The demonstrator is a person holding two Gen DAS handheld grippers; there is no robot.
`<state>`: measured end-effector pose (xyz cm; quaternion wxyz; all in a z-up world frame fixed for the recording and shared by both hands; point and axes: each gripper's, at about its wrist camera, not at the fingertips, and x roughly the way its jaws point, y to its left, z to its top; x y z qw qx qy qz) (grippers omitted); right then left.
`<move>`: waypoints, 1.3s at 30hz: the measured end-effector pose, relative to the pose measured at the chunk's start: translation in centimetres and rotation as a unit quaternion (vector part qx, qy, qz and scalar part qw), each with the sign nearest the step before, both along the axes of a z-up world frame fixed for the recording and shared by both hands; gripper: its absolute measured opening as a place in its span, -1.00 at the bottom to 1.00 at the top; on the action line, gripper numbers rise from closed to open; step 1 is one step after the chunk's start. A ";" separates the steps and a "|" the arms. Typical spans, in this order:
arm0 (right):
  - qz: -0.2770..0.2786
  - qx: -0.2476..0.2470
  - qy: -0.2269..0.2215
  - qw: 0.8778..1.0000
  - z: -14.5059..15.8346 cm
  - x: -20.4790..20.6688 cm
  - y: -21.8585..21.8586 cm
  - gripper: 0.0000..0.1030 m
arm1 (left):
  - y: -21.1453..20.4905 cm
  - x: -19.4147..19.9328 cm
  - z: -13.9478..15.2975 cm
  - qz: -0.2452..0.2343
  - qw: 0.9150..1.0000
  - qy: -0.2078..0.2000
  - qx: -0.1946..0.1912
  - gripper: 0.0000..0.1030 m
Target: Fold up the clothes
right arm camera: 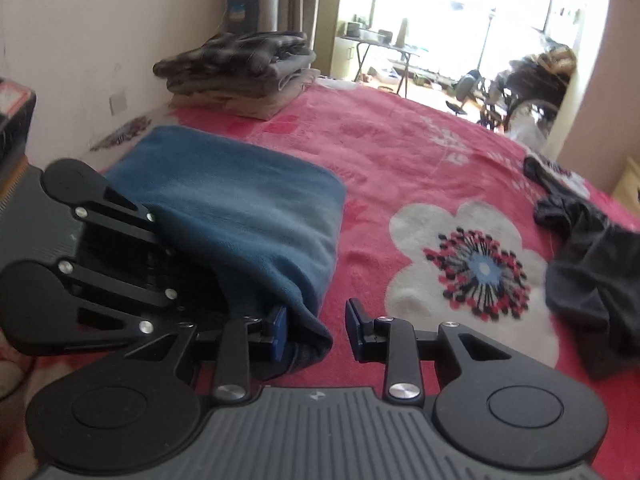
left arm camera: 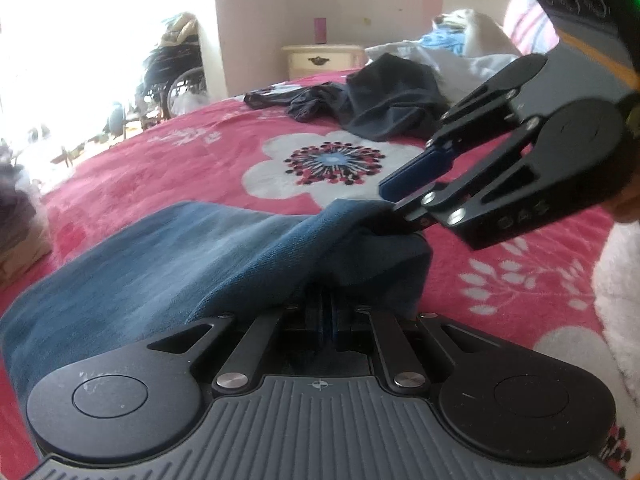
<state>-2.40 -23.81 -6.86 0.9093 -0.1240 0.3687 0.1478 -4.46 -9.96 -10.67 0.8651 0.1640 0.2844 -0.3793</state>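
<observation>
A blue fleece garment (left arm camera: 192, 256) lies folded on the pink bed cover, also in the right wrist view (right arm camera: 240, 204). My left gripper (left arm camera: 326, 316) is shut on its near edge, the cloth draped over the fingertips; it also shows in the right wrist view (right arm camera: 168, 276) at the garment's left. My right gripper (right arm camera: 318, 330) is open, its jaws set around the garment's near corner, left pad (right arm camera: 279, 332) touching the cloth. In the left wrist view the right gripper (left arm camera: 390, 202) comes in from the right at the cloth's raised corner.
A stack of folded clothes (right arm camera: 240, 76) sits at the bed's far corner by the wall. Dark unfolded garments (left arm camera: 380, 96) (right arm camera: 592, 264) lie further along the bed, with white bedding (left arm camera: 452, 60) behind. A nightstand (left arm camera: 320, 58) stands beside the bed.
</observation>
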 end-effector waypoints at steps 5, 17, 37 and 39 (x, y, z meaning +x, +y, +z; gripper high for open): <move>-0.006 -0.005 -0.014 1.000 -0.2 0.2 1.2 -0.95 | -0.2 -0.3 -0.3 0.034 0.999 -0.026 0.012 -0.87; 0.036 0.010 -0.011 0.999 0.1 -2.4 1.8 -0.96 | -0.1 0.6 -0.6 0.118 0.993 -0.022 0.012 -0.88; 0.048 0.025 -0.011 0.998 3.5 -4.2 2.3 -0.81 | 8.2 -5.1 4.6 0.020 1.000 -0.013 0.007 -0.49; 0.051 0.024 0.003 0.998 3.1 -4.1 3.4 -0.81 | 8.9 -5.0 5.2 0.031 0.999 -0.024 0.000 -0.46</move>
